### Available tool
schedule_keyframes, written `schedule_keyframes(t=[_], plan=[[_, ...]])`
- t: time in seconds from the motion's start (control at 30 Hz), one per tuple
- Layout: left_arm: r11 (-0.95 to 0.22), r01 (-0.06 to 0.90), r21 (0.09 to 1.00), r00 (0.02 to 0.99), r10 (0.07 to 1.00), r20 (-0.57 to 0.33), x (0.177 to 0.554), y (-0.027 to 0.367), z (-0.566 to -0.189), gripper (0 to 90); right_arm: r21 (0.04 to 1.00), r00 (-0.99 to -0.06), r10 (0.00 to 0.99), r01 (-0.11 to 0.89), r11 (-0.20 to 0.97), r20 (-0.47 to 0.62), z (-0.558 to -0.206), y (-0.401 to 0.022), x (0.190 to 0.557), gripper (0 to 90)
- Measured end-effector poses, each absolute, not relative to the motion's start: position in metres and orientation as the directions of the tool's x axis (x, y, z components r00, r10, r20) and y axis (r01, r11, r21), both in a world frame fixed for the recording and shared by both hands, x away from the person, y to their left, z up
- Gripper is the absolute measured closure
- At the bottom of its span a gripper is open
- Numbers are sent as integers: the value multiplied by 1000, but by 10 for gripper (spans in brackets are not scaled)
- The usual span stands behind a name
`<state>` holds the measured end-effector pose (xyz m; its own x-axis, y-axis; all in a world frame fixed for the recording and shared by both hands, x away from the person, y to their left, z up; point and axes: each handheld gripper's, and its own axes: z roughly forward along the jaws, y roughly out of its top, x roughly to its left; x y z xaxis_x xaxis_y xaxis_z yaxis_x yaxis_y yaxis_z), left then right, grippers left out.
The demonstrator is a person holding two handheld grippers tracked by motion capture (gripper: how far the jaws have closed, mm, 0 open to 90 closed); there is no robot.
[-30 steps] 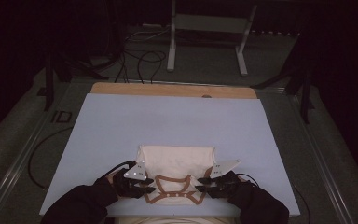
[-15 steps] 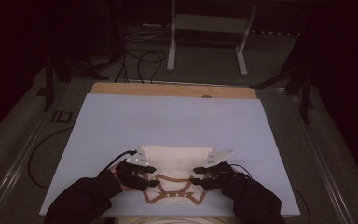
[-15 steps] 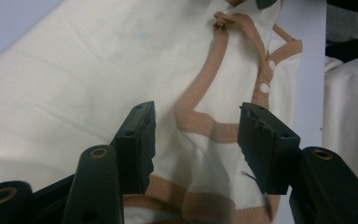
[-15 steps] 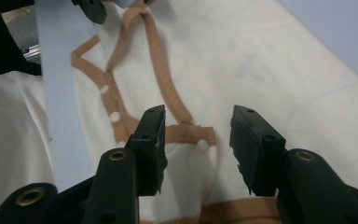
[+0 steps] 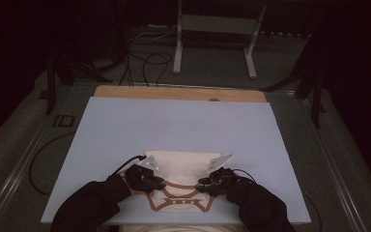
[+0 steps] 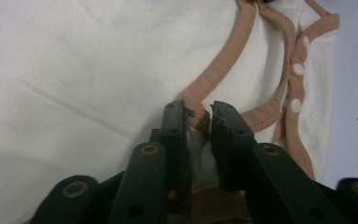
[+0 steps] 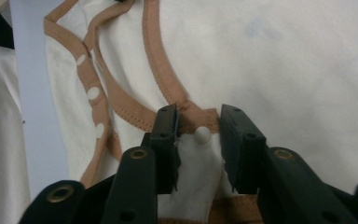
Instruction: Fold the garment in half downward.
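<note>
Garment — cream with brown trim, flat on blue mat, lower centre of high view. Left gripper has just been closing, jaws pinching the trim fold. Right gripper also closing — jaws straddle trim by a white snap, gap visible, not pressing.

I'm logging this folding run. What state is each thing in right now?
Garment: cream, brown-trimmed, lying folded flat on the table's near edge.
Left gripper: jaws just closing, pinched on the garment's brown trim.
Right gripper: jaws just closing, garment edge and a white snap between them; gap at one jaw, so not yet gripping.
Table: covered by a pale blue sheet, bare beyond the garment.
</note>
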<state>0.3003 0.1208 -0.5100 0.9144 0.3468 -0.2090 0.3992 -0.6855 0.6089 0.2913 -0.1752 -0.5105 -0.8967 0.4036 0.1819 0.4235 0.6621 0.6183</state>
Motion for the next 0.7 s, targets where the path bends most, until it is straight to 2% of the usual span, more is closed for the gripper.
schedule_keyframes(t=[0.2,0.7], plan=[[-689,385,614,920,337,-198,298,120,-508,866,604,-894,418,425,674,162,-508,-171,290,738],[-655,314,688,947,267,-178,279,131,-480,874,679,-915,383,360,640,124,-477,-173,274,753]])
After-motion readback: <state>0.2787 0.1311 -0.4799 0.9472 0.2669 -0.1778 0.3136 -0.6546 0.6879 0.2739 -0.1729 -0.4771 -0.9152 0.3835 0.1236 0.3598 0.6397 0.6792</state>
